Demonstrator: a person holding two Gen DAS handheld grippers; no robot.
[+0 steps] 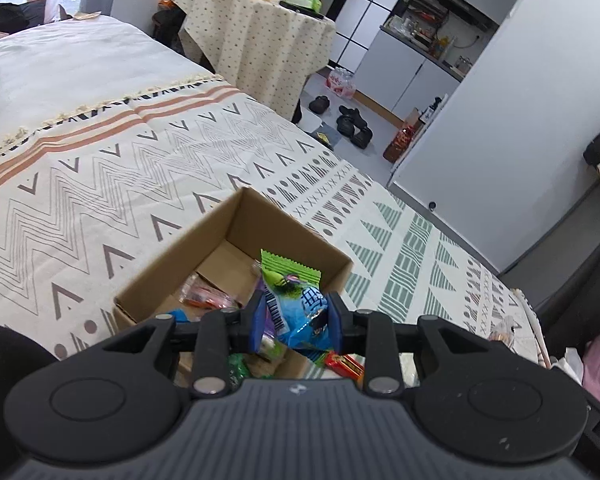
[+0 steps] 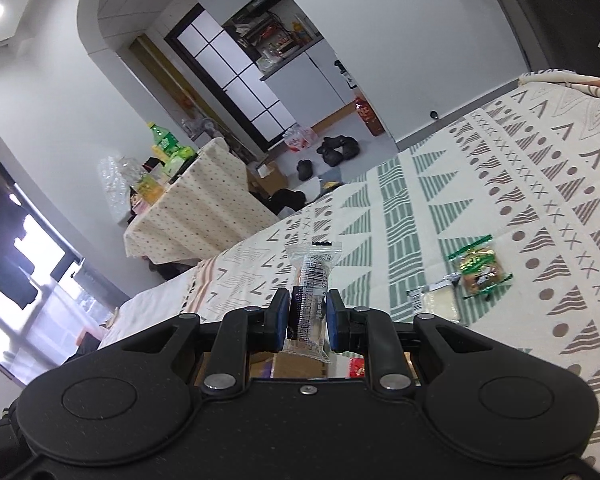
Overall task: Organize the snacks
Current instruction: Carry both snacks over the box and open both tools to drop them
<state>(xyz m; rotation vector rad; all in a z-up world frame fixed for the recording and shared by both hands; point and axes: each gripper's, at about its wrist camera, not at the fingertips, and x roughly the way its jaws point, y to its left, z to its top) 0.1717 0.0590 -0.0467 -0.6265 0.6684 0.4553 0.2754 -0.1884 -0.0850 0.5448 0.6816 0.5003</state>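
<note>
**Snacks going into the box, one in each gripper**

Snacks are lying on a bed with a patterned blanket point(image 1: 100, 184). A brown cardboard box point(image 1: 204, 240) is sitting on the blanket, open at the top. Inside the box a small packet with orange and pink on it point(image 1: 204, 296) is lying on the bottom. Something blue point(image 1: 178, 314) is peeking out near the box's near wall, but it is too hidden to tell what it is.

The left gripper point(image 1: 296, 316) is hanging over the near side of the box. Its fingers are clamped on a blue and green snack packet point(image 1: 294, 300). The packet's green zigzag end is sticking up above the fingers. Just under the gripper a red candy wrapper point(image 1: 344, 364) is showing, and a green wrapper point(image 1: 238, 370) is beside it.

The right gripper point(image 2: 308, 320) is being held up above the bed. Its fingers are squeezing a clear packet with a dark snack inside point(image 2: 310, 300). The packet is standing almost upright, with a barcode on its side and its crimped end on top.

On the blanket to the right of that gripper, a green-edged packet with a brown snack point(image 2: 480, 268) is lying flat. A pale packet point(image 2: 436, 300) is lying just beside it, touching or nearly touching.

Far behind the bed, a small bench with a dotted cloth point(image 1: 256, 40) is carrying bottles. Dark shoes point(image 1: 352, 120) are lying on the floor.
</note>
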